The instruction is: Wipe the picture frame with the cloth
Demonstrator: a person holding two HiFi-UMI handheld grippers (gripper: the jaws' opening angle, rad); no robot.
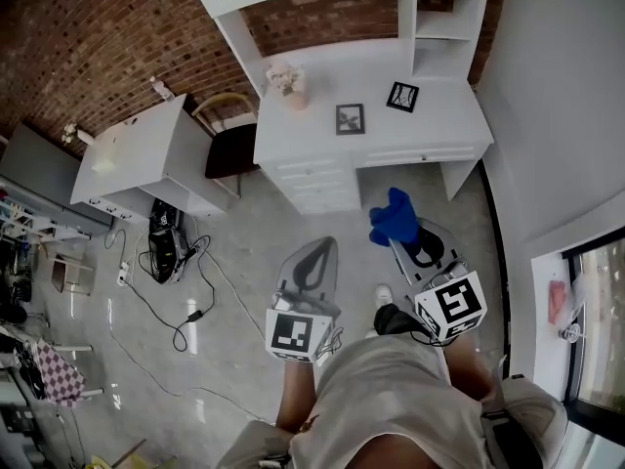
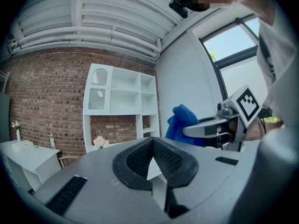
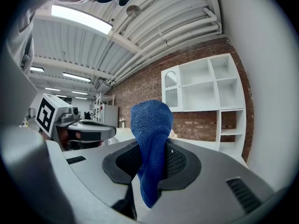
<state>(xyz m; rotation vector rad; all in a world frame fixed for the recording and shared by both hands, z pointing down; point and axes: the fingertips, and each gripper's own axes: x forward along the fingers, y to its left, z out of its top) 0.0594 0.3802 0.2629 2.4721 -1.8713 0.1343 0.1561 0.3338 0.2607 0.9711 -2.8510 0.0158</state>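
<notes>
- Right gripper view: my right gripper point(image 3: 150, 164) is clamped on the blue cloth point(image 3: 150, 125), which bunches up above the jaws.
- My left gripper point(image 2: 152, 167) has its jaws together with nothing between them.
- Head view, upper centre: a picture frame point(image 1: 350, 118) stands on the white desk point(image 1: 439, 130), with a second frame point(image 1: 401, 96) to its right. Both are well apart from my grippers.
- I'd close in first, then brace the frame with the left and wipe lightly with the loose bunch so it doesn't tip.
</notes>
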